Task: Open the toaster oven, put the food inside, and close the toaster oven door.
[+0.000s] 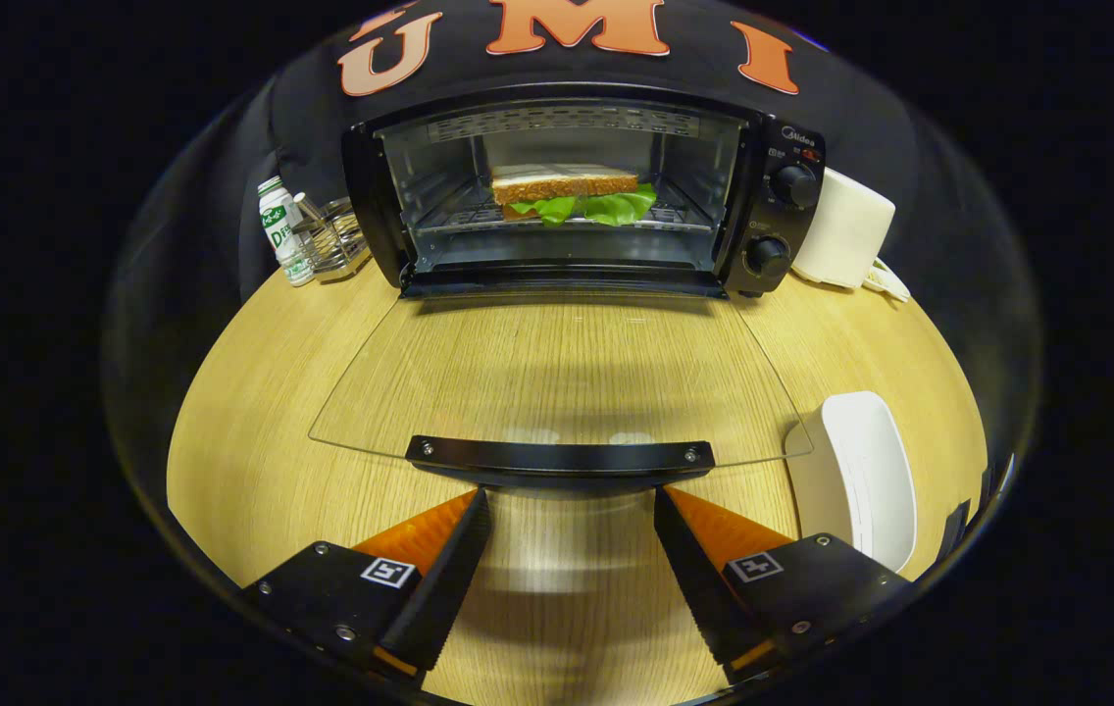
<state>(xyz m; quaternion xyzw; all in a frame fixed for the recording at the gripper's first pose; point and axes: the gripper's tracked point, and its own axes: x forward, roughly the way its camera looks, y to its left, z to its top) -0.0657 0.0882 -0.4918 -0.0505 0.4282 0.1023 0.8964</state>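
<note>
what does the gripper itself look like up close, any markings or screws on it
The gripper has two wedge-shaped jaws tapering forward, their inner faces ribbed like saw teeth. Each sits on a blocky mount with small round screws and a square black-and-white tag on top. The jaws stand open just short of the oven door handle.

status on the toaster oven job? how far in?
Done: glass door folded down open, sandwich on the rack inside the toaster oven. In hand: hand-held gripper open, empty, fingertips just short of the door handle. Left: lift the door shut.
</note>
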